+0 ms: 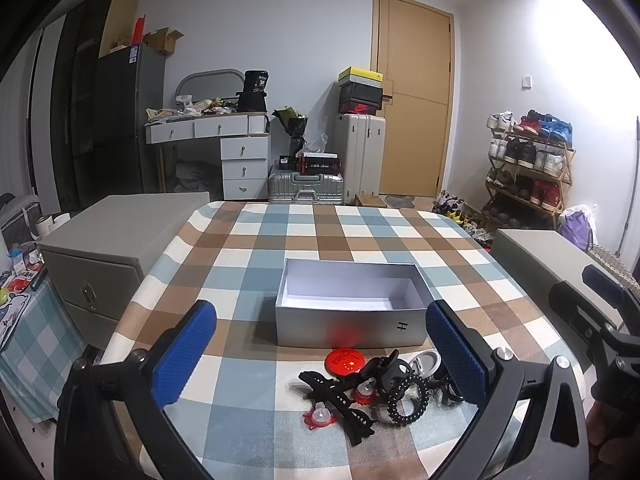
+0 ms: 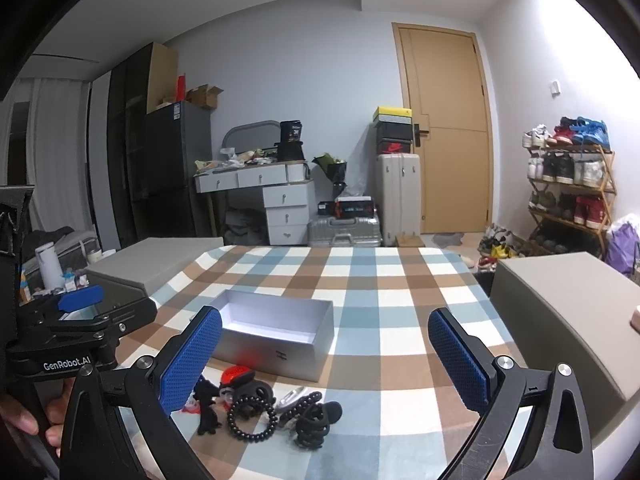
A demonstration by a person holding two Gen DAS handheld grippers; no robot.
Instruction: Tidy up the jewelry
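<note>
Both grippers, left (image 1: pixel 320 354) and right (image 2: pixel 325 358), are spread wide, holding nothing. Box (image 1: pixel 348 326) sits mid-table; jewelry pile (image 1: pixel 372 392) lies near its front edge.

My left camera looks low over the counter (image 1: pixel 360 228) toward the door (image 1: pixel 414 96), with the box (image 1: pixel 350 322) dead ahead and near. My right camera sits just beside it, facing the same way, box (image 2: pixel 276 344) off to its left. Both share box, pile (image 1: pixel 372 392) and far wall.
</note>
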